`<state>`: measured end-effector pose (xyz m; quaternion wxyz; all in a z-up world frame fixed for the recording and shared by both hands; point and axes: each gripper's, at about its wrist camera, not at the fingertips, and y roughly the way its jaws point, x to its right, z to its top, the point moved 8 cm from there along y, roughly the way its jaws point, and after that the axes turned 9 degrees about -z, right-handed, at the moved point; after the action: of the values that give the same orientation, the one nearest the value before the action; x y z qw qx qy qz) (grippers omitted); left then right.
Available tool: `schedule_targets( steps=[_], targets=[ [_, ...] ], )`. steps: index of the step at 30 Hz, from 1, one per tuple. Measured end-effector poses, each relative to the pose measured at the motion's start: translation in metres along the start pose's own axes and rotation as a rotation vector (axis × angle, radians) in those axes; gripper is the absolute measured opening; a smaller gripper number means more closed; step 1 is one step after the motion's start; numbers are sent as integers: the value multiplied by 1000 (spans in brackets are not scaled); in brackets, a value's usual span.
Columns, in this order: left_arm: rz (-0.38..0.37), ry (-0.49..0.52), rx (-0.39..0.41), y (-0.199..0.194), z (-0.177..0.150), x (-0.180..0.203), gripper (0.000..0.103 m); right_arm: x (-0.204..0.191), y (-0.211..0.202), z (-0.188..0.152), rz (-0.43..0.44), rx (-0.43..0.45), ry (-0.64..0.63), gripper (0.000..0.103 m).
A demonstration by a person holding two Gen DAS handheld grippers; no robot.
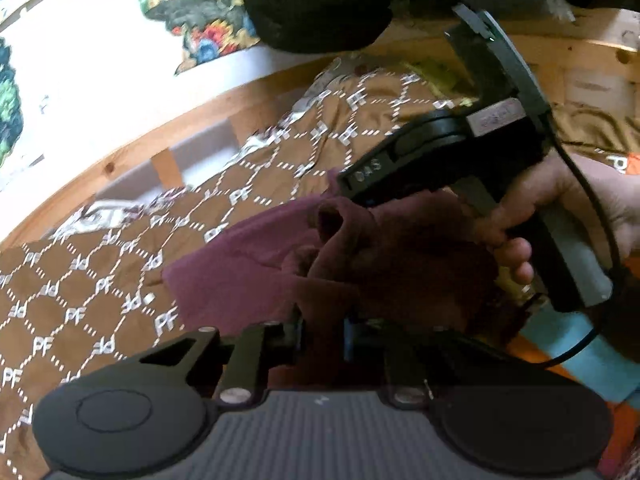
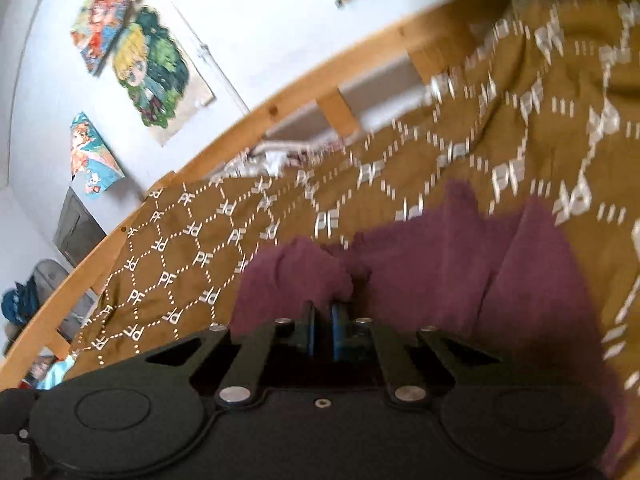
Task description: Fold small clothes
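Both my claws, left claw (image 1: 320, 330) and right claw (image 2: 323, 322), are pinched shut on maroon garment (image 1: 256, 264) above bedspread (image 1: 100, 280); thin bunched grip, I reckon cloth slips out if pulled apart

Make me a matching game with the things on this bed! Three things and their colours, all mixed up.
Things:
1. small garment
2. bedspread with PF letters
3. bed rail

Colours:
A. light wood
B. maroon
C. brown with white pattern

Pairs: 1-B, 2-C, 3-A

Both the left gripper and the right gripper are pinching the maroon garment.
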<state>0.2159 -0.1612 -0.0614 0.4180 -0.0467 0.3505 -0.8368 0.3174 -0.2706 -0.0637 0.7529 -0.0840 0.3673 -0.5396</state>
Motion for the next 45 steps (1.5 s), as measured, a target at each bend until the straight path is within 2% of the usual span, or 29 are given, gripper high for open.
schedule_targets(
  steps=[6, 14, 17, 24, 34, 37, 39, 41, 45],
  targets=[
    [-42, 65, 41, 11, 21, 25, 18, 11, -23, 26, -51, 99, -79, 7],
    [-110, 61, 86, 31, 44, 53, 18, 33, -47, 50, -128, 172, -123, 7],
    [-132, 64, 86, 39, 49, 60, 18, 43, -53, 54, -183, 191, -149, 7],
    [-169, 81, 49, 53, 41, 71, 18, 76, -59, 39, -257, 138, -111, 7],
    [-154, 81, -9, 63, 26, 80, 23, 96, -47, 13, -318, 55, -88, 7],
    [-159, 49, -1, 58, 25, 80, 35, 97, -47, 11, -328, 45, -82, 11],
    [-183, 7, 8, 51, 26, 77, 54, 98, -50, 12, -339, 46, -78, 17],
    [-210, -56, 19, 44, 27, 71, 65, 100, -54, 13, -346, 51, -76, 25],
    [-230, -202, 44, 24, 30, 53, 80, 102, -62, 13, -359, 54, -69, 34]
  ],
)
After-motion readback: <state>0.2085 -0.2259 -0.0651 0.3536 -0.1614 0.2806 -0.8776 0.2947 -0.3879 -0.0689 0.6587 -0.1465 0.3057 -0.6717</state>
